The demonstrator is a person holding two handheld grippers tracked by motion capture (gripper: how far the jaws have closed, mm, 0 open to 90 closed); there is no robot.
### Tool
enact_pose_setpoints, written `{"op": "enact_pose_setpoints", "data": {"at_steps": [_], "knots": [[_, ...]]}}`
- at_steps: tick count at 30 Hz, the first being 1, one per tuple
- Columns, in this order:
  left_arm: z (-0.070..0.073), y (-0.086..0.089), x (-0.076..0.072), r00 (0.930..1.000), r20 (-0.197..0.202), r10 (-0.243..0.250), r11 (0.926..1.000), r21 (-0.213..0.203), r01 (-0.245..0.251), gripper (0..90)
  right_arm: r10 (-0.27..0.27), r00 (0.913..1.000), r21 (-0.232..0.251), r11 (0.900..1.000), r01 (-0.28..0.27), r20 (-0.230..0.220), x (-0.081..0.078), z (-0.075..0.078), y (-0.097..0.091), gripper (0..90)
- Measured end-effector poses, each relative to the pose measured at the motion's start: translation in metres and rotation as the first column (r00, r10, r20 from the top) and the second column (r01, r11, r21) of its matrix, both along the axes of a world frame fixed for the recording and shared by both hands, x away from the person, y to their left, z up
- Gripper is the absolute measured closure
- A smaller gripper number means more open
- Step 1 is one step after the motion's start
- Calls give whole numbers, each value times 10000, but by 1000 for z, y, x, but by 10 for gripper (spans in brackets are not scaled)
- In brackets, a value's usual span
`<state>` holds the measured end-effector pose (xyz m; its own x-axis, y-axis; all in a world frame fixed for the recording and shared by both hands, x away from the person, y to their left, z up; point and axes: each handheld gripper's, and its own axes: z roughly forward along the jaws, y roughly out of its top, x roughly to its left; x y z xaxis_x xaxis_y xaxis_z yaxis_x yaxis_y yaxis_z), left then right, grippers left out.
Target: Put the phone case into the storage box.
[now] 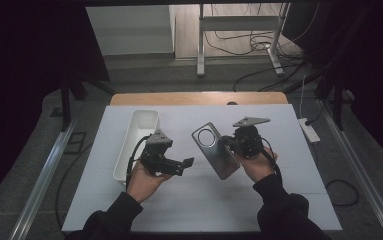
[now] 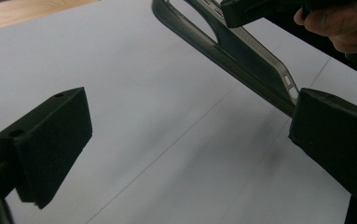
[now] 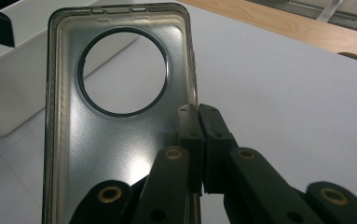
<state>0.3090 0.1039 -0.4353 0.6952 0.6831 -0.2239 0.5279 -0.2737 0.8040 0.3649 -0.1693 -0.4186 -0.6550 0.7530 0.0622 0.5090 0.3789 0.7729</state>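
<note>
The right gripper [image 3: 199, 140] is clamped on one long edge of the phone case [image 3: 120, 140], holding it tilted above the table [image 1: 279, 150], probably so the left gripper [image 2: 185, 140], jaws wide apart just beside it, can take the free end.

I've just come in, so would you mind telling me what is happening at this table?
A person is working with a gripper in each hand. The right gripper is shut on the side wall of a clear phone case, holding it above the white table. The left gripper, jaws open and holding nothing, points toward the case. A white bin sits at the left.
</note>
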Motion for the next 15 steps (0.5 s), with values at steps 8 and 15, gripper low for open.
{"op": "enact_pose_setpoints", "data": {"at_steps": [8, 15], "knots": [[-6, -18, 5, 9996, -145, -232, 9997, 111, 233, 9, 13, 10000, -3, 10000, -13, 66, -1, -1, 4, 886], [-9, -27, 8, 9986, -261, -463, 9988, 142, 467, 54, 64, 10000, 37, 10000, -64, 77, -2, -3, 8, 886]]}}
